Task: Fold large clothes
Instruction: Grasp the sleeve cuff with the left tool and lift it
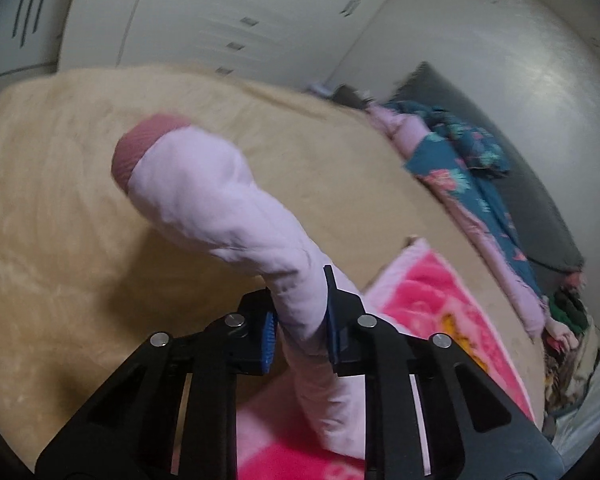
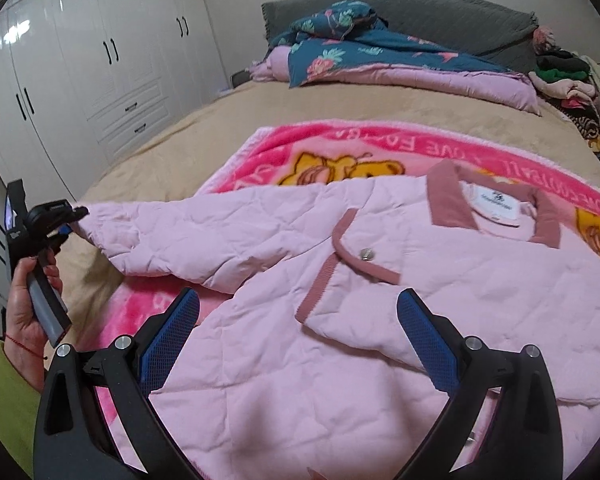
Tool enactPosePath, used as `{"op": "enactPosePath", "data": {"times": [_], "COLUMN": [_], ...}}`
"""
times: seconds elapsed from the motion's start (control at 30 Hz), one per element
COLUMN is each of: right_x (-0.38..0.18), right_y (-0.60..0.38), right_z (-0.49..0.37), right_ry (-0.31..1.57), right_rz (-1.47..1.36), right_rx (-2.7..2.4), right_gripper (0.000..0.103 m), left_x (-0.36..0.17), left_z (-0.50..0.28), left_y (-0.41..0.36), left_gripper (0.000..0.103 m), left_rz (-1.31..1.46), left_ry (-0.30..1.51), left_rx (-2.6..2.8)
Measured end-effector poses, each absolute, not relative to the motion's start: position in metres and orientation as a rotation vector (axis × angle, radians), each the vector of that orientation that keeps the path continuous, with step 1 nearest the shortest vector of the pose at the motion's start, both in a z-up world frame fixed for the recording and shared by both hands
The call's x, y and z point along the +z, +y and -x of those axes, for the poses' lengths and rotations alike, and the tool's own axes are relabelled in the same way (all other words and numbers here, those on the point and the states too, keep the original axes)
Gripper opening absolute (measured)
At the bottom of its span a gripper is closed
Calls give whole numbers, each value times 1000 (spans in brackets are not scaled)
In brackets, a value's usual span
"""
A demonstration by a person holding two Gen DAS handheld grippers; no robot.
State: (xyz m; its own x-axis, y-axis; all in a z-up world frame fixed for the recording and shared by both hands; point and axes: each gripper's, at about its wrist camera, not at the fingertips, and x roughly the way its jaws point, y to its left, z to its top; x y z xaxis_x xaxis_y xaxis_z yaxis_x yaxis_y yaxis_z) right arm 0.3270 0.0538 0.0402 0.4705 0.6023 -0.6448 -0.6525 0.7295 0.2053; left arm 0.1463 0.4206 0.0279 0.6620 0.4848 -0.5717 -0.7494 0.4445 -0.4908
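My left tool (image 1: pixel 300 316) is clamped on the sleeve (image 1: pixel 228 208) of the pink quilted jacket (image 2: pixel 340 320), lifting it off the bed (image 1: pixel 60 200), dusty-rose cuff (image 1: pixel 140 152) hanging free. The jacket body lies on the pink cartoon blanket (image 2: pixel 300 148). My right tool (image 2: pixel 300 336) hovers above it, jaws wide, gripping nothing.

We log a home bedroom: bed (image 2: pixel 172 140) under a tan cover, grey headboard (image 2: pixel 440 12), rumpled floral quilt (image 2: pixel 380 56), white built-in wardrobe (image 2: pixel 80 64) alongside.
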Motion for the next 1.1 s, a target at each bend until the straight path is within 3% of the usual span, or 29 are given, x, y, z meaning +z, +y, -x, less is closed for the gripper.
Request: {"op": "enactPosePath", "data": {"times": [0.47,0.83,1.1], "right_x": [72,68,60], "right_y": [-50,-127,-163], "right_z": [-312,-295,-299], "right_ry": [711,688,647], "right_rz": [-19,-90,-56], "right_rx": [673,582,451], "right_gripper": [99,99,99], "left_x": [135,156,141], "left_z": [-166,-195,-218], "left_y": [296,193,130], "left_gripper": [11,11,11], "left_rz": [586,406,311], "left_ry": [301,321,374], "left_rx": [610,458,316]}}
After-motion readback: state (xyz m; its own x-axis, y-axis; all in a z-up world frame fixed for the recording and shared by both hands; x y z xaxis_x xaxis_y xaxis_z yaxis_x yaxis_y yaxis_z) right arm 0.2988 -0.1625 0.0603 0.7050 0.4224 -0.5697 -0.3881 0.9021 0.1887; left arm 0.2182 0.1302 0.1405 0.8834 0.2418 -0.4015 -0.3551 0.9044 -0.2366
